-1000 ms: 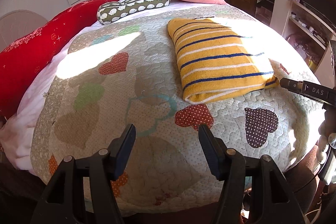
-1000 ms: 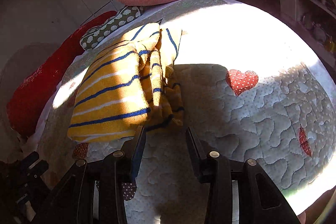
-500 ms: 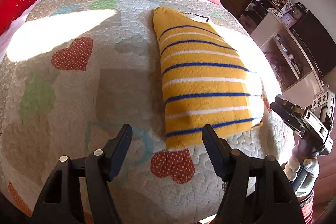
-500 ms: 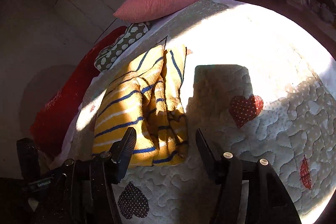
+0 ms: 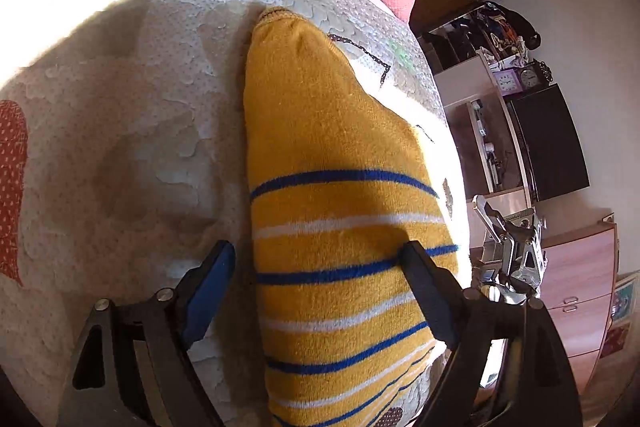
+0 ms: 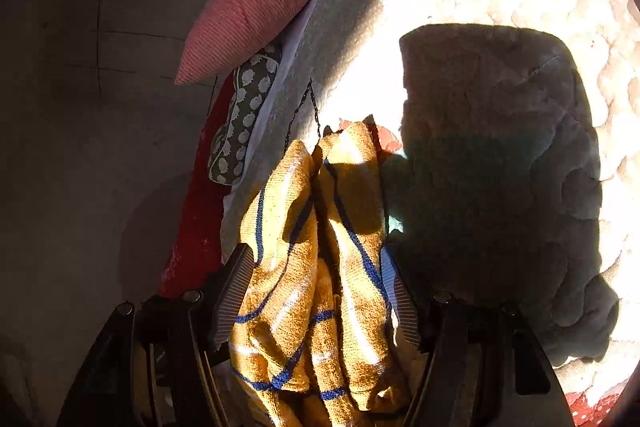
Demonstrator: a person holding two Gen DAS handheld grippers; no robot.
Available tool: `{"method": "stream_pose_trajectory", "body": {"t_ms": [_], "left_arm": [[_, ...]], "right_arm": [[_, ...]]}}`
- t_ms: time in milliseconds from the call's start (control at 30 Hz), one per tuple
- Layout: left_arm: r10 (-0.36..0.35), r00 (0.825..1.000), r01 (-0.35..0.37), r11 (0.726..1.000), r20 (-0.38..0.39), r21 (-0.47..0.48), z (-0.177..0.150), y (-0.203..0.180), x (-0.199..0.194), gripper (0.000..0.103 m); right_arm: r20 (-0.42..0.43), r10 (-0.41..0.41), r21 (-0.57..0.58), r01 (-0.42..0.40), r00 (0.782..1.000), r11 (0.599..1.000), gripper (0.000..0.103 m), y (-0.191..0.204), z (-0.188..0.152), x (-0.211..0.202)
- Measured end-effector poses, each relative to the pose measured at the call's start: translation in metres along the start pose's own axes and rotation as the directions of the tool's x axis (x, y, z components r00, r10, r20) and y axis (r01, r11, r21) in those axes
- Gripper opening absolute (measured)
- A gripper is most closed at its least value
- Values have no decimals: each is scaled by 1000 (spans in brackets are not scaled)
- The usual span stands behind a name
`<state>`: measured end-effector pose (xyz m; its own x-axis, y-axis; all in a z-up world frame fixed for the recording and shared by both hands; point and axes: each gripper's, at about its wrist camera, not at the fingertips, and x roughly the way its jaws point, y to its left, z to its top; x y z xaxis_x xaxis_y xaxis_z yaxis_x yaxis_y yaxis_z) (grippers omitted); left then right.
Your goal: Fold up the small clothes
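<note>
Yellow knit with blue and white stripes: the folded garment [image 5: 340,227] lies on the quilted bedspread [image 5: 120,155], running from the upper centre of the left wrist view down to its bottom edge.

Left tool [image 5: 320,291]: jaws spread wide, and they have just been opening. They straddle the near part of the garment. The left pad sits over bare bedspread just beside the garment's left edge, not touching it. The right pad lies over the cloth near its right edge; contact there cannot be told. No pinch, so released.

Right tool [image 6: 316,295]: in its own view the open side of the fold fills the gap between the jaws, lower centre of frame, with several loose layers showing. Jaws apart and just been opening. The ribbed pads stand close to the outer layers on both sides, but the cloth is not squeezed between them; reads as released. This tool's metal front also shows at the right edge of the left wrist view, just beside the garment.

Surroundings: pink pillow [image 6: 260,3] at the head of the bed, upper centre-left of the right wrist view, with a grey patterned bolster [image 6: 244,119] and a red cushion [image 6: 196,227] below it. A hard dark shadow lies on the sunlit bedspread, right of the garment.
</note>
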<state>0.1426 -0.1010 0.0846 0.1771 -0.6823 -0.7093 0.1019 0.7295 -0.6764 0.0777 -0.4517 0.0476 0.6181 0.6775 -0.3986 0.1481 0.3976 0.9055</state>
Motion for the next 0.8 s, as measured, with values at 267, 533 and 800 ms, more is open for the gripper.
{"method": "stream_pose_trajectory", "body": {"t_ms": [267, 533, 800], "left_arm": [[-6, 1000, 6, 1000, -10, -5, 10, -13, 23, 66], [2, 998, -3, 1000, 55, 12, 20, -18, -27, 42], [194, 975, -193, 981, 111, -20, 62, -1, -48, 42]], "right_arm": [[-75, -288, -291, 255, 955, 922, 51, 49, -6, 62], [-59, -229, -348, 195, 972, 917, 27, 105, -12, 70], [-59, -208, -322, 178, 976, 930, 27, 125, 4, 127]]}}
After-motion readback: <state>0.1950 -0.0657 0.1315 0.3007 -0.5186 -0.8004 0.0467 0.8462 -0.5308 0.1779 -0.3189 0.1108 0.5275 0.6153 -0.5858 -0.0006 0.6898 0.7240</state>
